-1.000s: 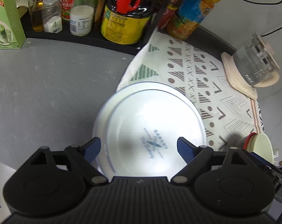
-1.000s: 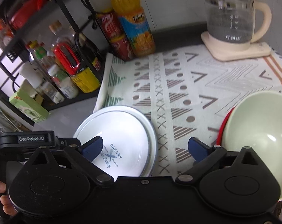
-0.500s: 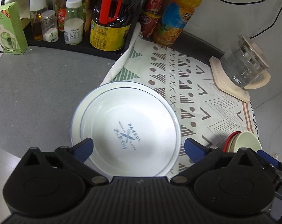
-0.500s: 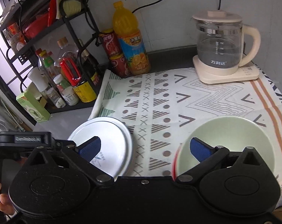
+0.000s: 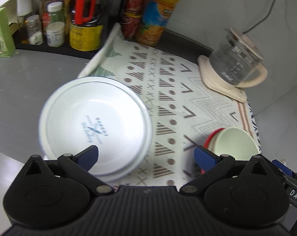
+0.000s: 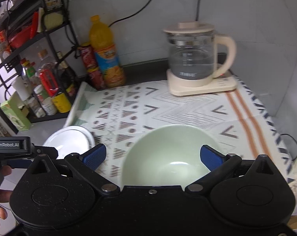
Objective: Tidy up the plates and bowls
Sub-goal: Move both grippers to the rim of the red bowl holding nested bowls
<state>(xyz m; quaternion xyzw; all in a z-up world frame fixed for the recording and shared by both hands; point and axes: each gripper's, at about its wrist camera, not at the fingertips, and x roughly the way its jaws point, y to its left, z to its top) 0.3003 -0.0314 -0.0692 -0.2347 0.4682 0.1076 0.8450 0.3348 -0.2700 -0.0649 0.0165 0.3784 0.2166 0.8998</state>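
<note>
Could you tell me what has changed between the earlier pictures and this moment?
Both grippers have drawn back: the plates and the bowls now show smaller and more of the mat is in view. The left gripper opened wider, nothing between its fingers; the right gripper is open and empty as before. Plates, bowls, kettle and bottles stayed put.

plate print [image 5: 94,129] blurred, red bowl [image 5: 211,137] mostly hidden under green bowl [image 5: 234,143]
</note>
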